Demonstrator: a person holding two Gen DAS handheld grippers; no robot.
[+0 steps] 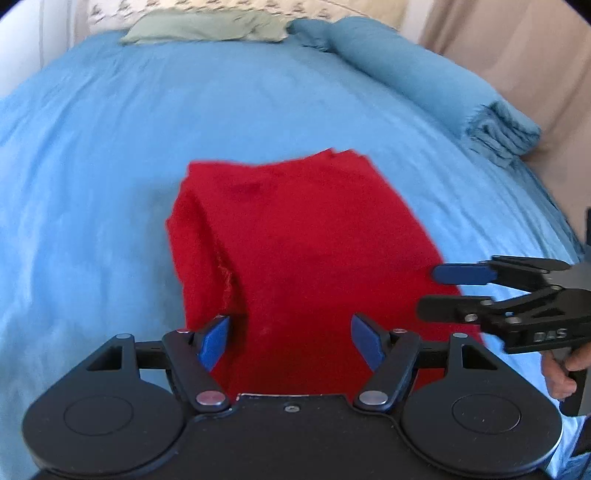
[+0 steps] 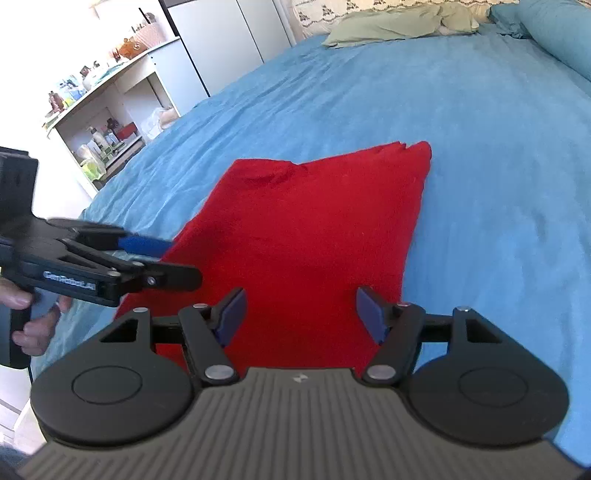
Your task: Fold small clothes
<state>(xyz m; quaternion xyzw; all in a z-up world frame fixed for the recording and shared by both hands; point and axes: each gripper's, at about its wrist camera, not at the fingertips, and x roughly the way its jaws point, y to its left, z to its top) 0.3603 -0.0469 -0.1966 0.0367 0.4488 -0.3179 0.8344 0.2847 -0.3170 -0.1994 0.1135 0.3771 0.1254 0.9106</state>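
The left gripper (image 1: 290,341) has its two blue pads spread wide apart, and nothing is pinched between them. It hangs over the near end of the red cloth (image 1: 295,251). The right gripper (image 2: 301,314) is spread wide too, with nothing in it, and it hangs over the same near end, a bit to the right side. Each gripper shows up in the other one's camera, just beside the cloth, with a hand (image 1: 563,373) wrapped around its handle. The red cloth lies flat on the blue bed cover (image 1: 110,184), already folded into a long shape, with a loose flap along its left side. It looks soft, thin and light, so it will bend and droop as soon as it is lifted, and the layers may slide apart. It cannot break. I think the best places to grab are the two near corners, one for each gripper, pinching all the layers together so the fold stays neat. Farther away there is a rolled blue blanket (image 1: 424,74) and a green pillow (image 1: 203,26), well apart from the cloth.
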